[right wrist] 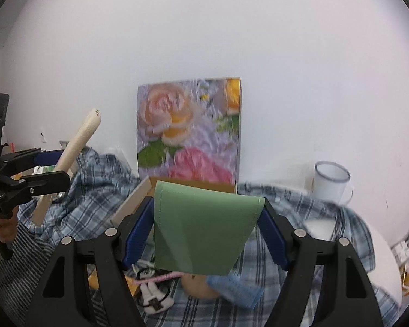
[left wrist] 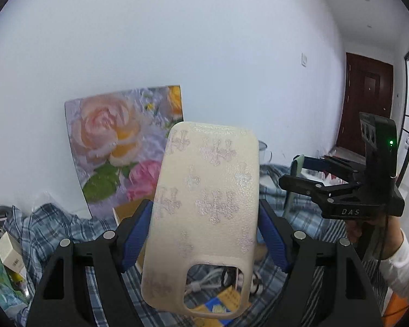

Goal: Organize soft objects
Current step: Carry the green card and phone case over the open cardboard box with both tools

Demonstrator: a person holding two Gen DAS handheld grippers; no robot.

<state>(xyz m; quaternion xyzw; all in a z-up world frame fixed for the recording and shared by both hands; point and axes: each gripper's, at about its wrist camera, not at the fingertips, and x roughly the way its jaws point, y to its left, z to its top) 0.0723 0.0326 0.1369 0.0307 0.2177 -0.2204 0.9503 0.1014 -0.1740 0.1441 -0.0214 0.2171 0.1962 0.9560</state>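
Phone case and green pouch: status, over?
Left gripper shut on phone case. Right gripper shut on green pouch. Both above plaid cloth, nothing blocking.

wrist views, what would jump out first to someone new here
A cream phone case stands clamped in the left gripper, and a green pouch fills the right gripper. Behind both, a bright rose picture leans on the white wall, above a rumpled plaid cloth.

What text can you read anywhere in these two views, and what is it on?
"DAS": on the black body of the right gripper, seen from the left wrist view.
Small box at the left edge: dark print, too blurred to read.
Phone case: cross patterns only, no words.
Green pouch: no text.
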